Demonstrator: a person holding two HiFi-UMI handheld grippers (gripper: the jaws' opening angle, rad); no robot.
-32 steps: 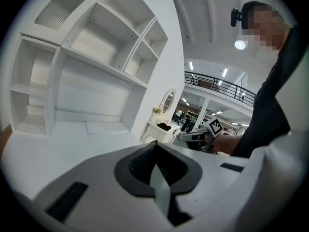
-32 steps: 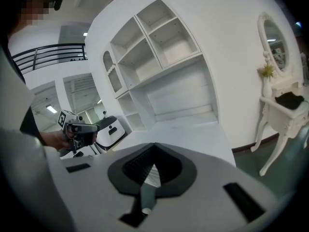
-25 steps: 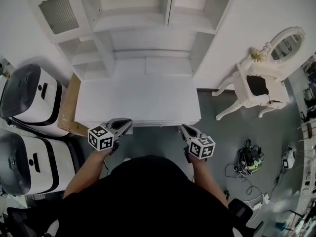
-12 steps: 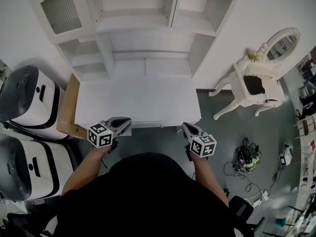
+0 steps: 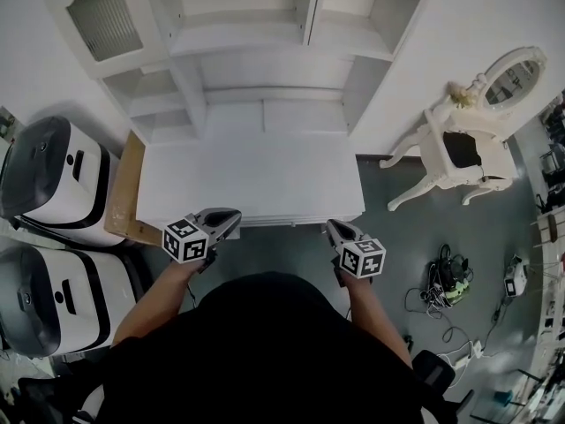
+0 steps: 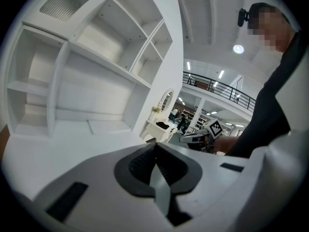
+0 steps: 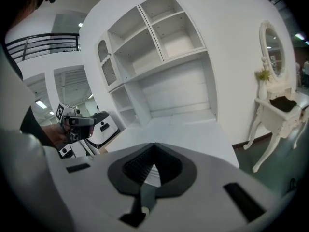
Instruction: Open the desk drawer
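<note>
The white desk (image 5: 247,175) stands right in front of me, with its front edge (image 5: 265,222) running between the two grippers. Its drawer front lies below that edge and does not show in the head view. My left gripper (image 5: 231,217) is at the edge's left part, shut and holding nothing; from its own view it (image 6: 155,145) looks across the desk top (image 6: 53,151). At the edge's right end my right gripper (image 5: 333,228) is also shut and holds nothing (image 7: 153,146). Each gripper view shows the other gripper: the right one (image 6: 195,138), the left one (image 7: 79,122).
An open white shelf unit (image 5: 256,34) rises at the back of the desk. Two white and black machines (image 5: 53,179) (image 5: 48,294) and a brown board (image 5: 124,193) stand at the left. On the right are a white vanity table with a mirror (image 5: 463,148) and cables (image 5: 446,285) on the grey floor.
Both grippers stay shut at the desk's front edge. The head view has shifted slightly; nothing was taken hold of.
</note>
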